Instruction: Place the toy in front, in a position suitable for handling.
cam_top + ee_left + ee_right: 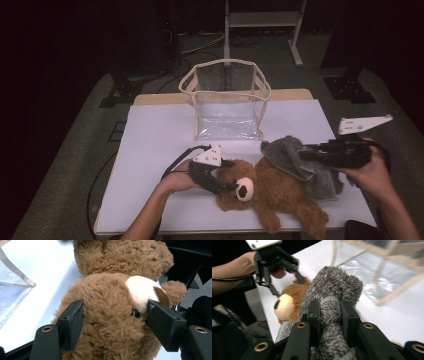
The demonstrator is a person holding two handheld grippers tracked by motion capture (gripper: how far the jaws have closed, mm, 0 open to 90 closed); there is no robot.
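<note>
Brown teddy bear [272, 192] lying on the white table [155, 150], in front of the empty clear pouch [227, 100]. Left gripper [226, 184] fingers clamped on its head; right gripper [306, 152] fingers clenched on grey towel [300, 162] beside it. Packing apparently not yet started.

The bear [270, 192] is brown and fuzzy. Its nose patch is cream, with a dark brown tip, and its eye is shiny black. The cloth [300, 162] is grey with little dark and light specks. The bag [227, 100] near the far edge of the tabletop [155, 150] is see-through with cream trim. The tabletop is white. The left tool [225, 182] and the right tool [305, 152] are black, each with a pale grey plate on top.
</note>
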